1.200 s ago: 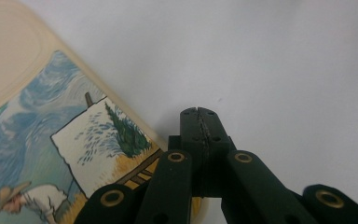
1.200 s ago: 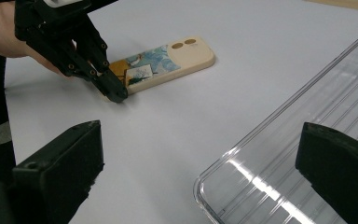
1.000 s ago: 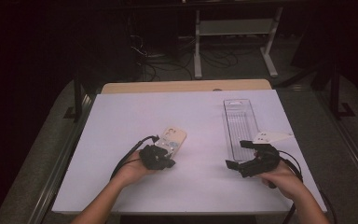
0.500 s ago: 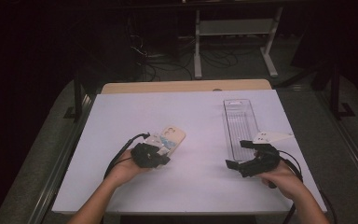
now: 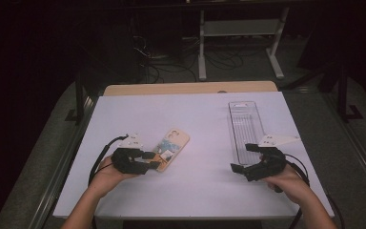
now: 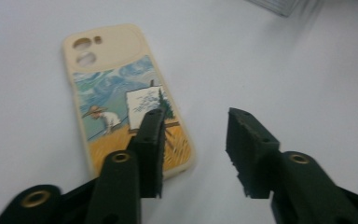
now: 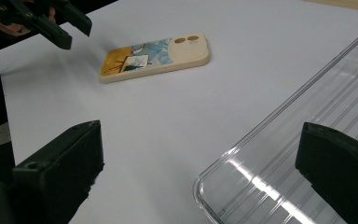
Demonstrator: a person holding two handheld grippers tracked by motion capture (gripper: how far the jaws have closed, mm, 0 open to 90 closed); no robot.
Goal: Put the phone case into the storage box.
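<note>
A cream phone case (image 5: pixel 172 144) with a painted field scene lies flat on the white table (image 5: pixel 195 114), camera holes toward the far side. My left gripper (image 5: pixel 155 160) hovers at its near end. Its jaws have just been opening and now stand apart with nothing between them. In the left gripper view the phone case (image 6: pixel 116 102) lies just past the left gripper (image 6: pixel 193 126), one jaw overlapping its lower corner. My right gripper (image 5: pixel 240 157) stands open at the near end of a clear plastic tray (image 5: pixel 245 124). From the right gripper (image 7: pixel 200 130), the phone case (image 7: pixel 156 56) is farther off.
The clear tray (image 7: pixel 284 163) is long and narrow and runs away from me on the right half of the table. Past the table's far edge a wooden board (image 5: pixel 190 88) shows, then a dark floor with cables and a metal stand (image 5: pixel 240 28).
The left gripper has drawn back to the left, away from the phone case, and its jaws have opened. The case stays flat on the table. The right gripper has not moved.
</note>
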